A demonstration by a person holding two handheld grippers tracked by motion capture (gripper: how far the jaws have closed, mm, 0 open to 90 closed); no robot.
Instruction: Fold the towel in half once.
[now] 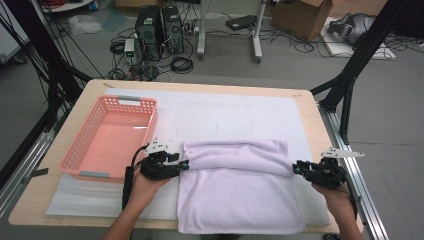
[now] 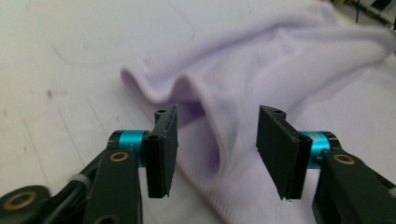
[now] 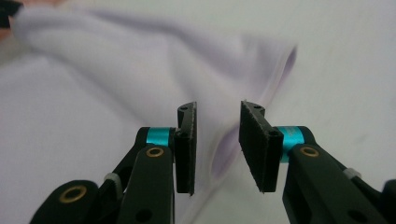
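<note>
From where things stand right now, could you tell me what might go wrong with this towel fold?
The folded-over flap of the lilac towel bulges loosely, so it may slump or unfold. The left gripper and right gripper have open jaws beside the towel's edges; a careless pull-away could snag the cloth. The pink basket sits close to the left hand.

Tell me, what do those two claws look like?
Each claw, left claw and right claw, is black, with two flat rectangular pads, turquoise rings and brass-coloured rivets. A grey three-cornered plate sits on top, and a black cable trails behind.
</note>
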